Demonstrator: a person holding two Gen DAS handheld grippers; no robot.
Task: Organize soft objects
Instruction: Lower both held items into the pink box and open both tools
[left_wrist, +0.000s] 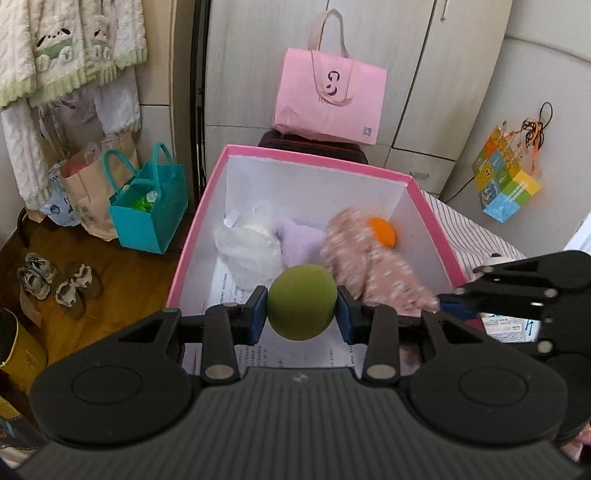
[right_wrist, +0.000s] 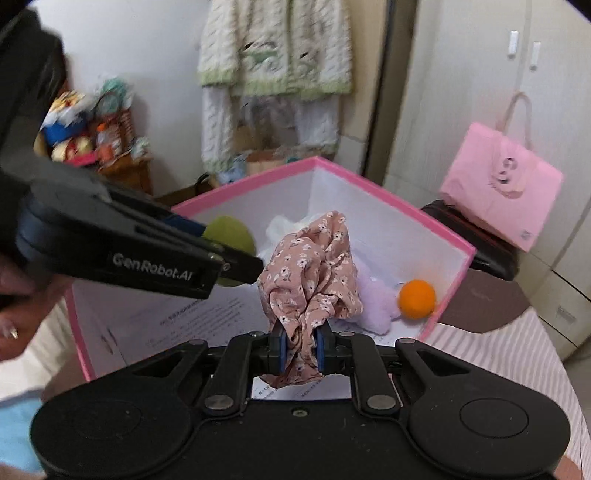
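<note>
Blue fingers (left_wrist: 258, 314) pinch round fuzzy green ball (left_wrist: 302, 302); crumpled floral cloth (right_wrist: 310, 269) clamped.

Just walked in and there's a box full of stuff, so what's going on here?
A person is sorting soft things into a pink box. The left gripper holds a green ball over it; the right gripper grips a floral cloth. An orange ball and a lilac plush item already lie inside.
</note>
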